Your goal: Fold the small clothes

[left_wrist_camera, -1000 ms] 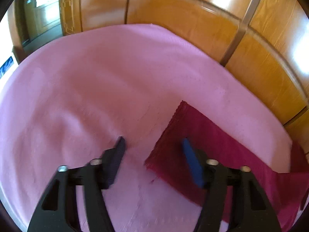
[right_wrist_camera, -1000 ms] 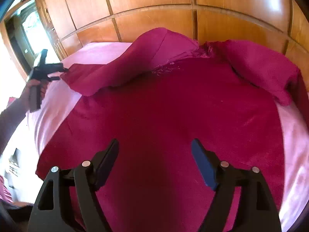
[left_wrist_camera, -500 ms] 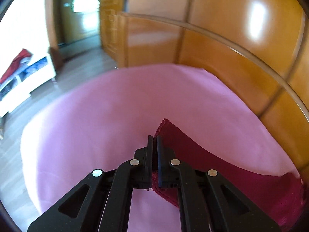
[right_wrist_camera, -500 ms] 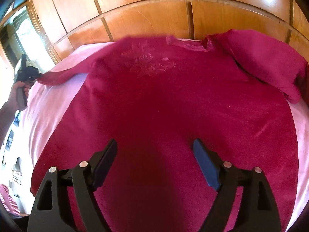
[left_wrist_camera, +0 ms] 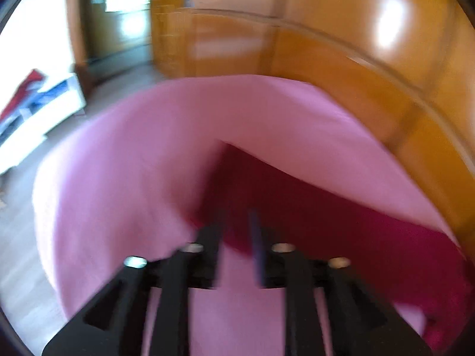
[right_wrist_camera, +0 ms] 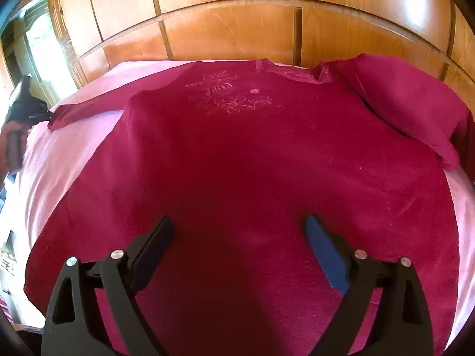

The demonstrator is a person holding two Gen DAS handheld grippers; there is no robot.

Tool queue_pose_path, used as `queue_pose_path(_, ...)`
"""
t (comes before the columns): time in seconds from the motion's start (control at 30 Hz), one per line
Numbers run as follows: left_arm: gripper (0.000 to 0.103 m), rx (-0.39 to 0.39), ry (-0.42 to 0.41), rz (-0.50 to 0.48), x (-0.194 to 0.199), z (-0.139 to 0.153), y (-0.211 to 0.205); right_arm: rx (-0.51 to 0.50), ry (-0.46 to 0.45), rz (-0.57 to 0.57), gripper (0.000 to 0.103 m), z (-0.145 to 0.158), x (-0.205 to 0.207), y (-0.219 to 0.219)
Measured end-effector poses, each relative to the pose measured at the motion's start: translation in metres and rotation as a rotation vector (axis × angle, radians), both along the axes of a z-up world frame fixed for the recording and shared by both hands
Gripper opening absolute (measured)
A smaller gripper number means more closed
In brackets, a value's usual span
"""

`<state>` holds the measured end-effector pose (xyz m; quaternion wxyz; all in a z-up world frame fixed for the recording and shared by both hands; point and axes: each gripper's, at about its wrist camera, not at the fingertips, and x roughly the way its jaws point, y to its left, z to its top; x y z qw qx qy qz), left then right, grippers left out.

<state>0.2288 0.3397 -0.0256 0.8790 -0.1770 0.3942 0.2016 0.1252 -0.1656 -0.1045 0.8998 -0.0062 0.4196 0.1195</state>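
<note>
A dark red long-sleeved top [right_wrist_camera: 252, 160] with pale embroidery on the chest lies face up on the pink sheet [right_wrist_camera: 59, 160]. Its left sleeve [right_wrist_camera: 86, 109] stretches out flat to the left; its right sleeve [right_wrist_camera: 409, 103] is folded over the body. My right gripper [right_wrist_camera: 239, 225] is open and hovers above the lower part of the top. My left gripper [left_wrist_camera: 237, 219] shows blurred, its jaws a little apart just behind the sleeve cuff [left_wrist_camera: 267, 204], which lies on the sheet. It also shows at the sleeve end in the right wrist view [right_wrist_camera: 26, 106].
Orange wooden wardrobe panels [right_wrist_camera: 237, 29] stand right behind the bed. In the left wrist view the bed edge [left_wrist_camera: 50, 237] drops to a wooden floor, with a white shelf unit [left_wrist_camera: 38, 109] and a doorway [left_wrist_camera: 124, 14] beyond.
My left gripper shut on the sleeve cuff, pulled the sleeve out flat to the left, and now its jaws have parted off the cuff. My right gripper stayed open over the top.
</note>
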Motion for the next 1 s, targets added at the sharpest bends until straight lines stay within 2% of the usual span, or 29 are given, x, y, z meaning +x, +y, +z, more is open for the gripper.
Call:
queue_pose_path(0.03,0.058,-0.041,-0.03,-0.094,-0.015,0.003,-0.019,0.0,-0.001,0.0,0.092,0.0,0.0,0.0)
queue_pose_path(0.07,0.062,-0.079,-0.057,-0.176,-0.029,0.004,-0.035,0.002,-0.002,-0.001,0.092,0.0,0.0,0.0)
queue_pose_path(0.1,0.062,-0.118,-0.075,-0.257,-0.041,0.004,-0.05,0.008,-0.002,-0.005,0.092,0.001,0.0,-0.001)
queue_pose_path(0.2,0.062,-0.263,-0.048,-0.522,-0.088,-0.009,-0.11,0.046,-0.005,-0.023,0.092,0.005,-0.006,-0.008)
queue_pose_path(0.3,0.062,-0.37,0.011,-0.683,-0.124,-0.027,-0.152,0.067,-0.013,-0.045,0.092,0.006,-0.014,-0.019)
queue_pose_path(0.37,0.062,-0.418,0.044,-0.742,-0.147,-0.039,-0.175,0.065,-0.019,-0.045,0.092,0.006,-0.02,-0.022)
queue_pose_path(0.4,0.062,-0.446,0.053,-0.759,-0.156,-0.044,-0.182,0.06,-0.023,-0.046,0.092,0.006,-0.024,-0.024)
queue_pose_path(0.43,0.053,-0.464,0.064,-0.765,-0.166,-0.051,-0.19,0.058,-0.025,-0.047,0.092,0.006,-0.027,-0.025)
queue_pose_path(0.47,0.047,-0.449,0.068,-0.763,-0.171,-0.053,-0.195,0.062,-0.028,-0.049,0.092,0.005,-0.03,-0.026)
queue_pose_path(0.53,0.007,-0.431,0.076,-0.773,-0.181,-0.058,-0.206,0.068,-0.033,-0.053,0.092,0.004,-0.036,-0.028)
queue_pose_path(0.57,0.007,-0.439,0.079,-0.764,-0.186,-0.06,-0.207,0.072,-0.033,-0.054,0.092,0.003,-0.039,-0.03)
queue_pose_path(0.63,0.006,-0.396,0.07,-0.755,-0.188,-0.056,-0.205,0.079,-0.03,-0.052,0.092,0.002,-0.043,-0.032)
queue_pose_path(0.73,0.006,-0.4,0.076,-0.727,-0.205,-0.058,-0.199,0.093,-0.028,-0.049,0.092,0.0,-0.051,-0.035)
queue_pose_path(0.87,0.011,-0.378,0.105,-0.667,-0.194,-0.06,-0.206,0.103,-0.028,-0.034,0.092,0.001,-0.056,-0.039)
queue_pose_path(0.9,0.019,-0.353,0.104,-0.655,-0.194,-0.056,-0.208,0.118,-0.022,-0.032,0.092,0.003,-0.055,-0.043)
queue_pose_path(0.97,0.041,-0.241,0.057,-0.613,-0.194,-0.039,-0.211,0.182,-0.012,-0.046,0.09,0.011,-0.057,-0.06)
queue_pose_path(1.0,0.059,-0.209,0.024,-0.598,-0.193,-0.03,-0.212,0.2,-0.019,-0.069,0.09,0.016,-0.059,-0.071)
